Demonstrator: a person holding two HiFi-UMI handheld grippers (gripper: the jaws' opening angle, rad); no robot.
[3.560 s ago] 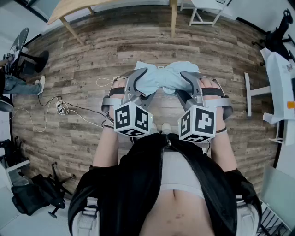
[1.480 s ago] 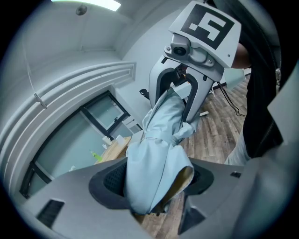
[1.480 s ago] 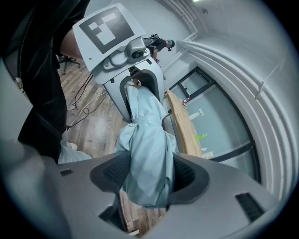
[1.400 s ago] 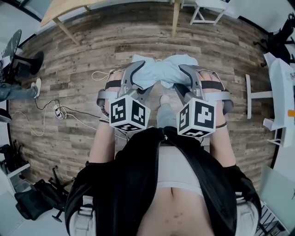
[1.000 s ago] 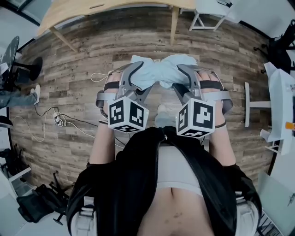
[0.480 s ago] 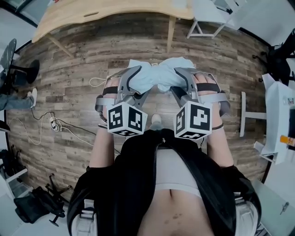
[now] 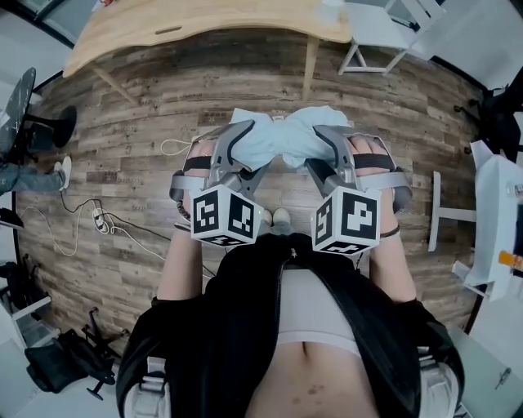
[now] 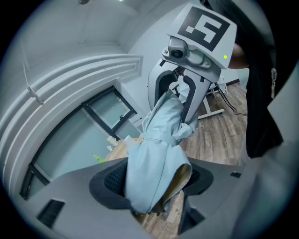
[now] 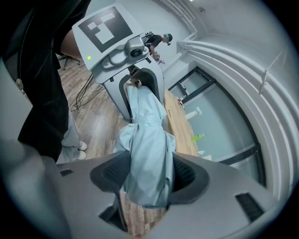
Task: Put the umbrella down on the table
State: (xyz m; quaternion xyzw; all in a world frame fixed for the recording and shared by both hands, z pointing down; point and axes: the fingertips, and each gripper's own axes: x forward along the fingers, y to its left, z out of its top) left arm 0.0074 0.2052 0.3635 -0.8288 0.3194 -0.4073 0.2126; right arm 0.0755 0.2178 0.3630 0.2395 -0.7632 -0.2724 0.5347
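Note:
A folded pale-blue umbrella [image 7: 282, 135] hangs level between my two grippers, above the wooden floor. My left gripper [image 7: 231, 151] is shut on its left end and my right gripper [image 7: 328, 149] is shut on its right end. In the left gripper view the umbrella [image 8: 156, 158] is pinched between the dark pads and runs away to the other gripper. The right gripper view shows the same cloth [image 9: 147, 158] squeezed between its pads. A light wooden table [image 7: 196, 20] stands ahead, at the top of the head view.
A white table frame [image 7: 384, 33] stands at the top right, and white furniture [image 7: 494, 212] lines the right edge. Cables [image 7: 98, 216] lie on the floor at left. A seated person's legs [image 7: 24, 159] and an office chair [image 7: 20, 90] are at far left.
The wooden table has come further into view at the top as I moved forward. Both grippers still hold the umbrella in the same way.

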